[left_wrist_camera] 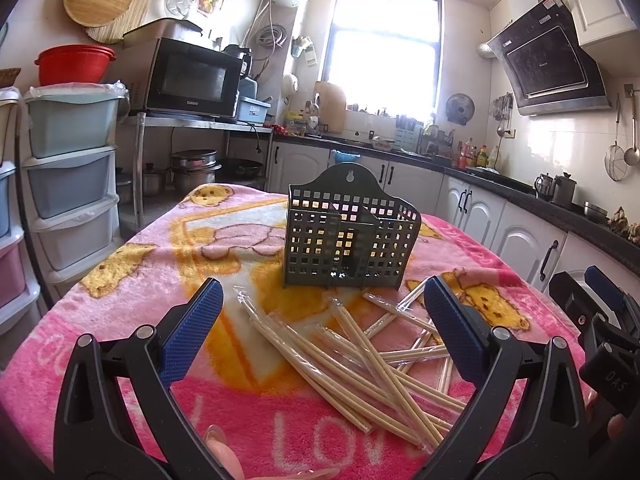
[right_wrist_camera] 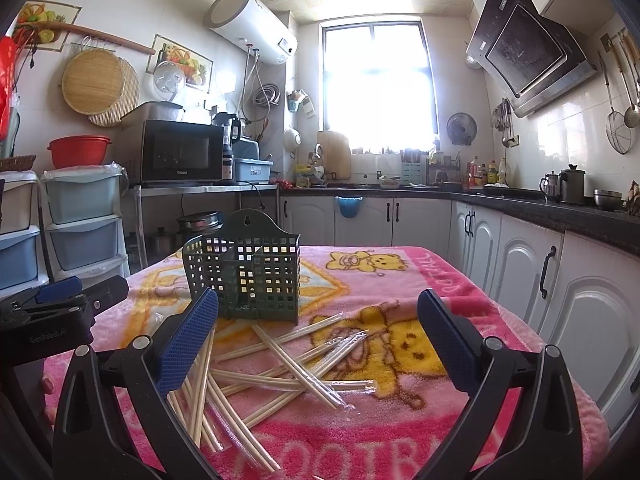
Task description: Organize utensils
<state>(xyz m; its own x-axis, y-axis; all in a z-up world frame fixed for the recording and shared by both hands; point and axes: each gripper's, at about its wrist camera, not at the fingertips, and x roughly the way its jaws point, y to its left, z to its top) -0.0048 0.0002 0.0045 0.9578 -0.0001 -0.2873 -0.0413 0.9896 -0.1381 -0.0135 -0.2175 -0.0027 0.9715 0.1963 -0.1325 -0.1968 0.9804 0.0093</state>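
Several plastic-wrapped pairs of wooden chopsticks (left_wrist_camera: 360, 360) lie in a loose pile on the pink blanket-covered table (left_wrist_camera: 120, 300). They also show in the right wrist view (right_wrist_camera: 280, 368). A dark green perforated utensil holder (left_wrist_camera: 350, 232) with compartments stands upright behind the pile; it also shows in the right wrist view (right_wrist_camera: 248, 272). My left gripper (left_wrist_camera: 324, 312) is open and empty, hovering just before the pile. My right gripper (right_wrist_camera: 318, 320) is open and empty above the pile's right part. The right gripper shows at the left view's right edge (left_wrist_camera: 600, 320).
The table (right_wrist_camera: 440, 280) stands in a kitchen. Stacked plastic drawers (left_wrist_camera: 72, 168) stand at the left, white cabinets (right_wrist_camera: 560, 280) with a dark counter at the right. A microwave (left_wrist_camera: 192, 78) sits on a metal shelf behind.
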